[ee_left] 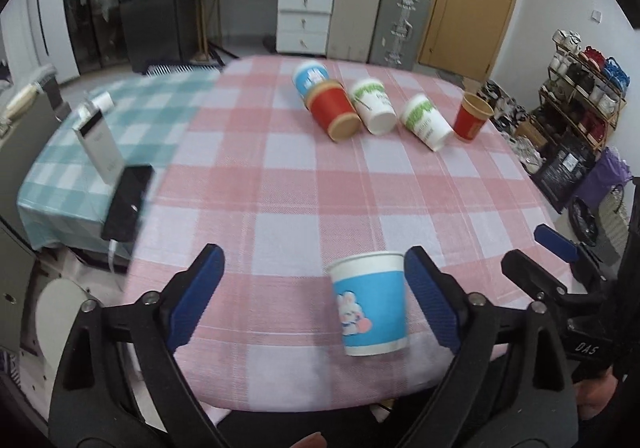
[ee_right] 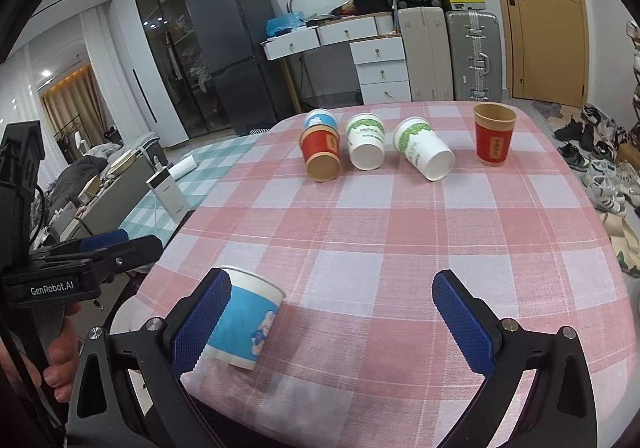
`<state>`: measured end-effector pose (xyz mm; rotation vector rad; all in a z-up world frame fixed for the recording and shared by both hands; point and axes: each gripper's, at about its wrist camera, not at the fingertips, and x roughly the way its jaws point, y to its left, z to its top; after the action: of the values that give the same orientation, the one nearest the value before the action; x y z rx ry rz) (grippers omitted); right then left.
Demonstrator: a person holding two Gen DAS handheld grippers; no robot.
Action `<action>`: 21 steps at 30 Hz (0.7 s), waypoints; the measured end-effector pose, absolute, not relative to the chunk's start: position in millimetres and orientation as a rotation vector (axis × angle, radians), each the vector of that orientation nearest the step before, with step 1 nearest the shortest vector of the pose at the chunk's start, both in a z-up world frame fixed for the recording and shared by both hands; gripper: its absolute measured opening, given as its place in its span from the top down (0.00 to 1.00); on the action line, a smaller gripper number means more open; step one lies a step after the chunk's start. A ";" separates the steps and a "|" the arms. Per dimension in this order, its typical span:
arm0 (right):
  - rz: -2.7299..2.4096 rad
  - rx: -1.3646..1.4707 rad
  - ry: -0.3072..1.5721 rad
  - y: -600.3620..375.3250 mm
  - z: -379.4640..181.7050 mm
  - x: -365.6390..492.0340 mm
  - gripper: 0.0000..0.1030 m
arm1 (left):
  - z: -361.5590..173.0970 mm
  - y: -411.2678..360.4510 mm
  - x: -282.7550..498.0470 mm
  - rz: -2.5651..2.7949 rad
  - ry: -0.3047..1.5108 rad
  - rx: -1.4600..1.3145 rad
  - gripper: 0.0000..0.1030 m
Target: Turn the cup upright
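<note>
A blue and white paper cup with a cartoon rabbit (ee_left: 370, 306) stands upright near the table's front edge, close to the right finger of my open left gripper (ee_left: 314, 296). In the right wrist view the same cup (ee_right: 244, 322) sits just beside the left finger of my open, empty right gripper (ee_right: 332, 316). At the far side, a red cup (ee_left: 336, 112), a blue cup (ee_left: 310, 76) and two green and white cups (ee_left: 374, 104) (ee_left: 428, 120) lie on their sides. One red cup (ee_left: 472, 118) stands upright.
The table has a pink checked cloth (ee_left: 280, 176) and a teal checked cloth (ee_left: 120, 120) on the left. A white power bank (ee_left: 98, 146) and a black phone (ee_left: 128, 204) lie at the left edge. Shoes (ee_right: 600, 168) lie on the floor to the right.
</note>
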<state>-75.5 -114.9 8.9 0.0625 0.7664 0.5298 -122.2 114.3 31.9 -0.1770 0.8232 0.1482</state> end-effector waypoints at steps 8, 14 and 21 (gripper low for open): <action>0.582 0.060 0.878 -88.8 8.1 -69.4 0.00 | 50.5 151.7 -161.8 0.212 0.725 -0.214 0.01; 0.698 0.162 1.179 -56.7 -25.9 -32.2 0.00 | 36.4 184.1 -191.0 0.277 0.727 -0.280 0.01; 0.764 0.236 1.436 -19.5 -60.8 1.1 0.00 | 14.5 214.1 -215.3 0.304 0.752 -0.331 0.01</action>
<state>1.1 -19.5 -60.8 0.2357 1.4356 0.7638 -215.3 214.1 14.5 -0.3314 0.7521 0.3045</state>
